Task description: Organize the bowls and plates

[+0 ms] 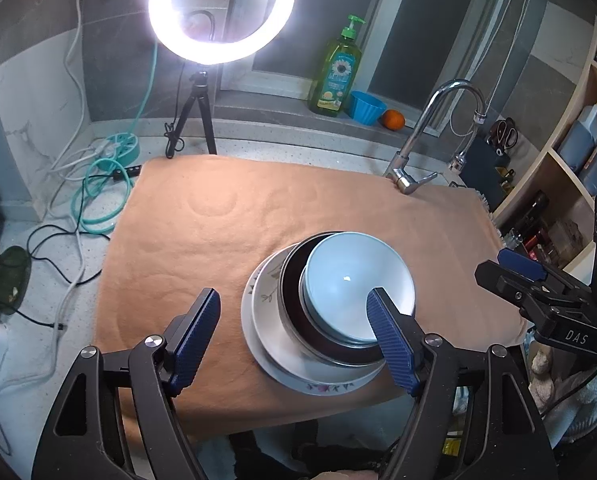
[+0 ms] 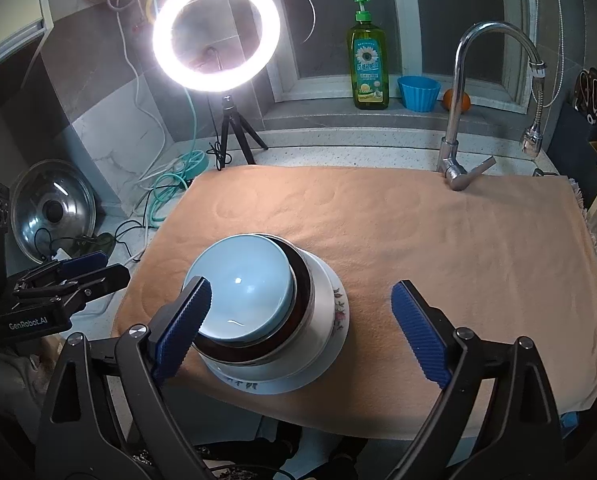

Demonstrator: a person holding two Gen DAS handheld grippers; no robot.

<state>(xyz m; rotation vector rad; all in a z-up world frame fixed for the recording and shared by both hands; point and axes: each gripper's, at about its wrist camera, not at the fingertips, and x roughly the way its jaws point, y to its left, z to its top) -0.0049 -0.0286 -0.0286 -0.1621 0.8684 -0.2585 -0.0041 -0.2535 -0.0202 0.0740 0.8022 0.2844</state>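
Blue-padded fingers (image 1: 194, 336) of my left gripper (image 1: 294, 338) stand wide apart with nothing clamped between them; my right gripper (image 2: 302, 330) is spread just as wide and empty. Between both grippers sits the stack: a pale blue bowl (image 1: 356, 286) nested in a dark steel-rimmed bowl (image 1: 294, 304), which rests on a white flowered plate (image 1: 266, 344). One pad of each gripper overlaps the blue bowl's rim in view; I cannot tell whether it touches. That stack lies near the front edge of a peach towel (image 1: 202, 240) covering the tabletop (image 1: 46, 296). Farther back stand a ring light (image 1: 221, 10), a faucet (image 1: 430, 128) and a green soap bottle (image 1: 338, 76).
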